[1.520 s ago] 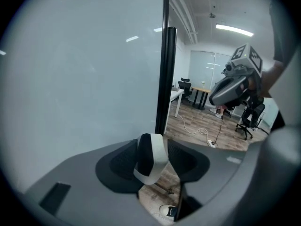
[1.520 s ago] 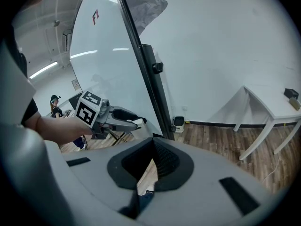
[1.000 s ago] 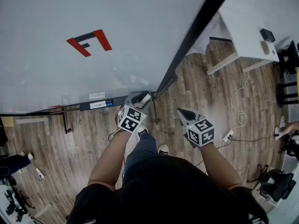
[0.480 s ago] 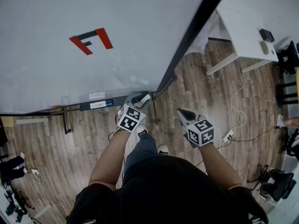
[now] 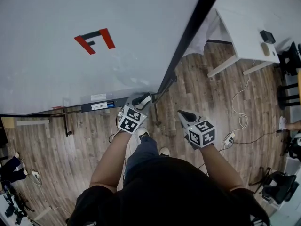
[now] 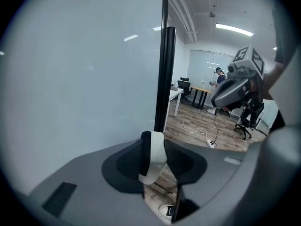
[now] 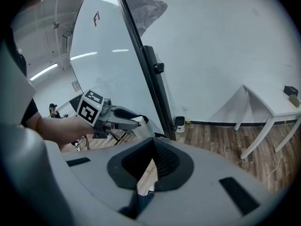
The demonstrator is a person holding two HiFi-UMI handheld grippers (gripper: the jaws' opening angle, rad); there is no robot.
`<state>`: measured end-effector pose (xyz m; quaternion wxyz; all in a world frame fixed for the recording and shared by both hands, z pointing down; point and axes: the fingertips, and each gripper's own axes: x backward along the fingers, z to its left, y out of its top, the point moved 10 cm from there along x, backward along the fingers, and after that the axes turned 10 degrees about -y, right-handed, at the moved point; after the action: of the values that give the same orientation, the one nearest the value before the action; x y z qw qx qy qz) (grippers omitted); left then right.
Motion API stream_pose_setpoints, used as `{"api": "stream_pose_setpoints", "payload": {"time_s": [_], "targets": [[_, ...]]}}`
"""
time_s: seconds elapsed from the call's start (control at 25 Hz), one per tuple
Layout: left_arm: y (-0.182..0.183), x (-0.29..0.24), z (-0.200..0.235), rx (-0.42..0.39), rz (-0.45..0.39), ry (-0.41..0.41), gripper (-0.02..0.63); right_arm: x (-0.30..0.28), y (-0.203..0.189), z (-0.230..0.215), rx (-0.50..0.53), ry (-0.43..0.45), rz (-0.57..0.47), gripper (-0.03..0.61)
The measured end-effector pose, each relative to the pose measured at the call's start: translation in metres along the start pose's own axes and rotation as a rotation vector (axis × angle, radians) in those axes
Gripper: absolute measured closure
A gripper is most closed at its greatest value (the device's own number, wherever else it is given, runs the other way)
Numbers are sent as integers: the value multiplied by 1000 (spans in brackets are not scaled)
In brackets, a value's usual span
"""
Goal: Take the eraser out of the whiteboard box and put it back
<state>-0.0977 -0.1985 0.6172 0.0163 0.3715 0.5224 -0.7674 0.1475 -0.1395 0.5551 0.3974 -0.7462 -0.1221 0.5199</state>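
Eraser (image 6: pixel 155 154): sat between the left gripper's jaws, at the lower right corner of the whiteboard (image 5: pixel 94 18), just past the right end of the whiteboard box (image 5: pixel 96 106).
Eraser axis: ran lengthways up and down in the left gripper view, slightly tilted, with its top end pointing away from the camera; the black felt face was on the left and the white back on the right.
Left gripper (image 5: pixel 139 101): its jaws had just been closing and were pressed on the eraser's two broad faces, held fairly wide apart by it.
Right gripper (image 7: pixel 153 143): hung beside the left one over the wooden floor (image 5: pixel 197 88), with its jaws together at the tips and nothing between them.
Surroundings: a black frame post (image 6: pixel 164 79) edged the whiteboard, and a white table (image 5: pixel 244 36) stood well apart to the right.
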Motion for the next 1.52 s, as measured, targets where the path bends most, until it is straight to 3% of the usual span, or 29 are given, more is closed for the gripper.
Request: {"api": "stream_pose_setpoints", "payload": {"time_s": [1.0,1.52], "targets": [[46,56,-34,-49,-120,97,469,45,-7,7,51,20,-45,588],[50,85,-63,-72,-120,161,469,72,-12,6,54,15,-85,588]]}}
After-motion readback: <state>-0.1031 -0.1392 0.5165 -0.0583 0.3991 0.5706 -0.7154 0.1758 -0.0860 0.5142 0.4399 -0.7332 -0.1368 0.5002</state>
